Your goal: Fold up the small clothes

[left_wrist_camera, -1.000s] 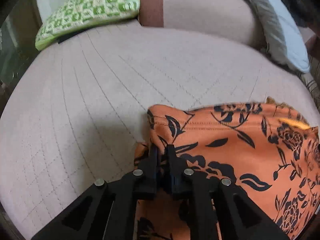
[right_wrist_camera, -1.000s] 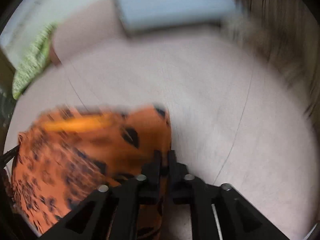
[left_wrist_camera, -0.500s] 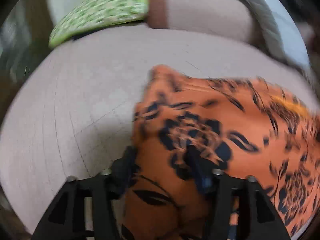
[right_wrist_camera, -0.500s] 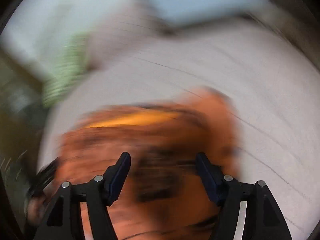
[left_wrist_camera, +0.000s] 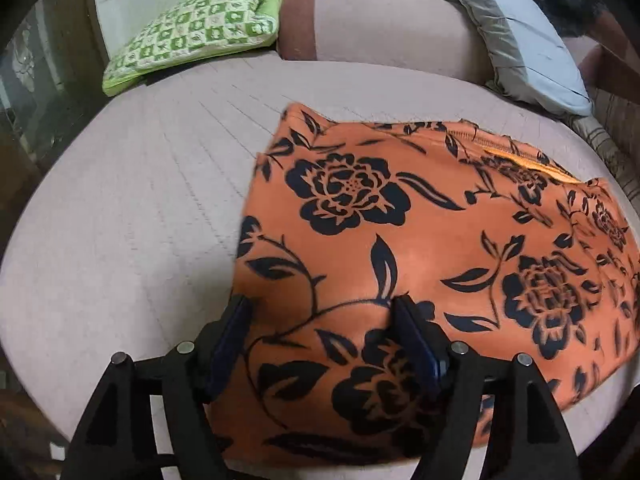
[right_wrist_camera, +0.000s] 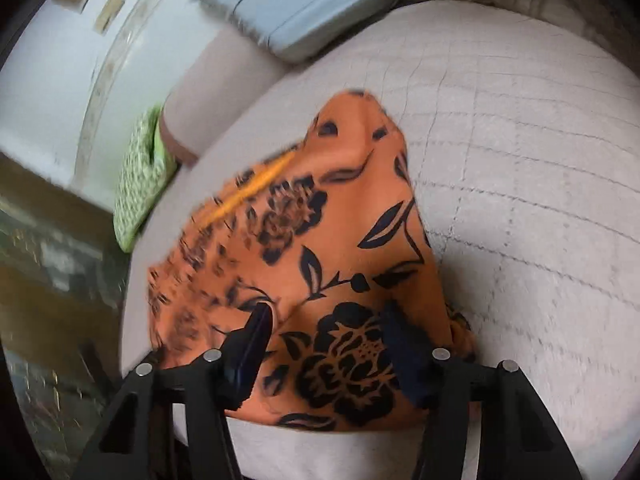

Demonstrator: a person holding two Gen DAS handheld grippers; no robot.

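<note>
An orange garment with black flowers [left_wrist_camera: 420, 240] lies folded flat on the pale pink quilted bed [left_wrist_camera: 140, 208]. My left gripper [left_wrist_camera: 322, 308] hovers over the garment's near left part. Its jaws are opening, and the cloth lies beneath the gap without either pad pressing on it. In the right wrist view the same garment [right_wrist_camera: 320, 248] spreads from the middle to the near edge. My right gripper [right_wrist_camera: 328, 316] stands over its near right part, jaws also opening, with the cloth under the gap and free of the pads.
A green and white checked cushion [left_wrist_camera: 192, 36] and a pink bolster [left_wrist_camera: 380, 28] lie at the bed's far side. A grey-blue pillow [left_wrist_camera: 520, 40] leans at the far right, also in the right wrist view [right_wrist_camera: 304, 4]. Dark furniture [right_wrist_camera: 48, 280] borders the bed's left.
Both grippers, shut on the garment's near corners a second ago, carried the cloth forward over itself and then opened. The garment now lies flat and released.
</note>
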